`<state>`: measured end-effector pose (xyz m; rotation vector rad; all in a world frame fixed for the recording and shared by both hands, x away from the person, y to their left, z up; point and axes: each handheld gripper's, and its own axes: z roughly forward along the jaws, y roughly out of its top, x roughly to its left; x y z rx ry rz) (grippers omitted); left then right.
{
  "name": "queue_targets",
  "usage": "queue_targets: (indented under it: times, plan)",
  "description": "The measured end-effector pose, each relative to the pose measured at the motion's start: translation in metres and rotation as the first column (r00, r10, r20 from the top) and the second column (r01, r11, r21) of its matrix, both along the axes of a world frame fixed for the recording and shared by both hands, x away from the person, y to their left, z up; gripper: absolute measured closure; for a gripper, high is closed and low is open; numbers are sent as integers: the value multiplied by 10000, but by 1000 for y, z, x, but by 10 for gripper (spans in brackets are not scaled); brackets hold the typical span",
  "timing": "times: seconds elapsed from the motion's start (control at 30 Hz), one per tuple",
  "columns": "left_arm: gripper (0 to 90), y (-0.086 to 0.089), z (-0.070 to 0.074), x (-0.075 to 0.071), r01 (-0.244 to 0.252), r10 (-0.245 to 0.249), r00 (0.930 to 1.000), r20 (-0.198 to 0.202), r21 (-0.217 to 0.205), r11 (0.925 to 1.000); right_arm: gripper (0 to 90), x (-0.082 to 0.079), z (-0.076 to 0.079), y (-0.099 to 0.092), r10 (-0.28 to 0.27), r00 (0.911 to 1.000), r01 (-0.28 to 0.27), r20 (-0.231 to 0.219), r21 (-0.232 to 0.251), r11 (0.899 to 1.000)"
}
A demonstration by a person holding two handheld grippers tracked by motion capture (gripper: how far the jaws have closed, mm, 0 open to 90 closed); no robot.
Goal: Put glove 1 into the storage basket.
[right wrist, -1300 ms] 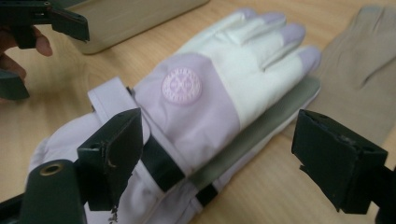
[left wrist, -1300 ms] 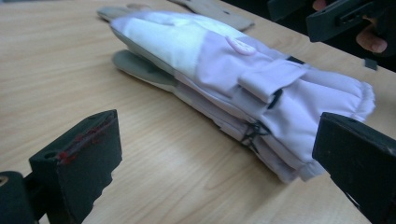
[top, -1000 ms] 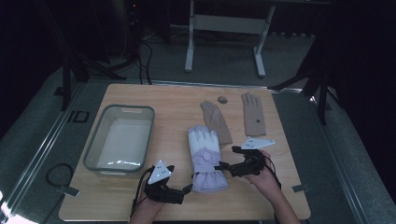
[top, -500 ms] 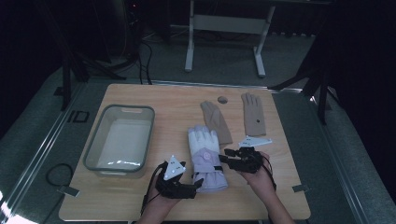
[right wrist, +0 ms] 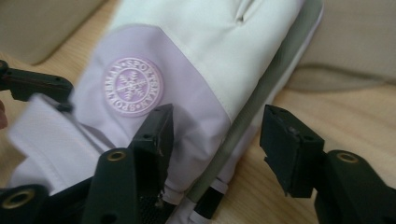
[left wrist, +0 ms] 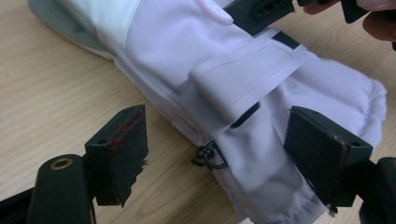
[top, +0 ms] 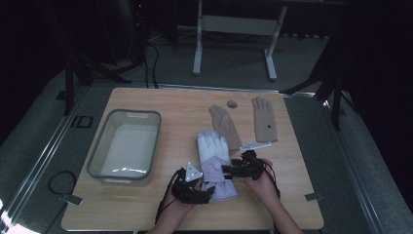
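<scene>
A padded white glove with a lilac cuff (top: 214,163) lies palm down at the table's front middle. My left gripper (top: 208,193) is at the cuff's left corner. In the left gripper view the jaws of the left gripper (left wrist: 219,156) have just been closing and straddle the cuff and its strap (left wrist: 243,79); the left pad (left wrist: 122,140) is clear of the fabric. My right gripper (top: 228,169) reaches in from the right. Its jaws (right wrist: 223,142) have just been opening and straddle the glove's grey edge (right wrist: 261,107) below the round logo (right wrist: 132,86), not pressing.
A clear plastic tub (top: 125,146) stands left of the glove. Two thin beige gloves (top: 225,126) (top: 264,119) lie behind it, with a small round object (top: 232,103) between them. The person's hands come in over the table's front edge (top: 195,228).
Both grippers have closed in on the glove's cuff: the left one moved right to its corner, the right one moved left and down onto its side. The glove itself lies where it was.
</scene>
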<state>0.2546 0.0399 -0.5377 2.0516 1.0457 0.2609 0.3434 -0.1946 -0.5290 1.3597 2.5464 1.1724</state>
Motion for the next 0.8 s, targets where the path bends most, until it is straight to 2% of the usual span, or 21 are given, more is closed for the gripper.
queue_targets:
  times: [0.1,0.13,0.17,0.33,0.4,0.43,0.5,0.57,0.6,0.7,0.8]
  plan:
    - [215,1,-4,2,7,-9,9997,-235,-100,9999,380,6,-9,-1,-39,9987,32,-511,-129,9999]
    - [215,1,-4,3,-6,3,9996,-280,-131,9999,383,9,-12,-3,-98,9955,102,-939,36,9999]
    - [215,1,-5,3,-16,11,9996,-297,-143,9999,385,10,-12,-4,-78,9935,92,-1132,114,9999]
    - [211,4,-10,5,-99,77,9982,-590,-381,9992,573,15,-16,-4,563,9873,-487,-1483,543,9973]
    - [210,5,-12,6,-156,125,9976,-682,-459,9988,665,14,-15,-3,739,9869,-674,-1436,496,9965]
    - [210,4,-13,6,-188,155,9973,-713,-457,9988,705,11,-13,0,805,9908,-783,-1087,247,9966]
    - [210,4,-13,6,-252,217,9967,-784,-438,9987,768,0,-6,8,844,9963,-852,-146,-727,9937]
    - [210,4,-14,7,-267,232,9956,-908,-373,9989,796,-15,-1,21,895,9901,-674,1084,-1921,9791]
    - [210,5,-14,6,-291,247,9947,-1000,-427,9987,800,-23,0,26,1095,9785,-638,1749,-2482,9666]
    - [211,6,-15,7,-297,237,9925,-1197,-481,9984,805,-30,-1,30,1195,9636,-486,2393,-2826,9580]
    - [214,4,-16,9,-212,151,9913,-1311,-449,9988,804,-32,-2,31,1157,9614,-415,2498,-2838,9580]
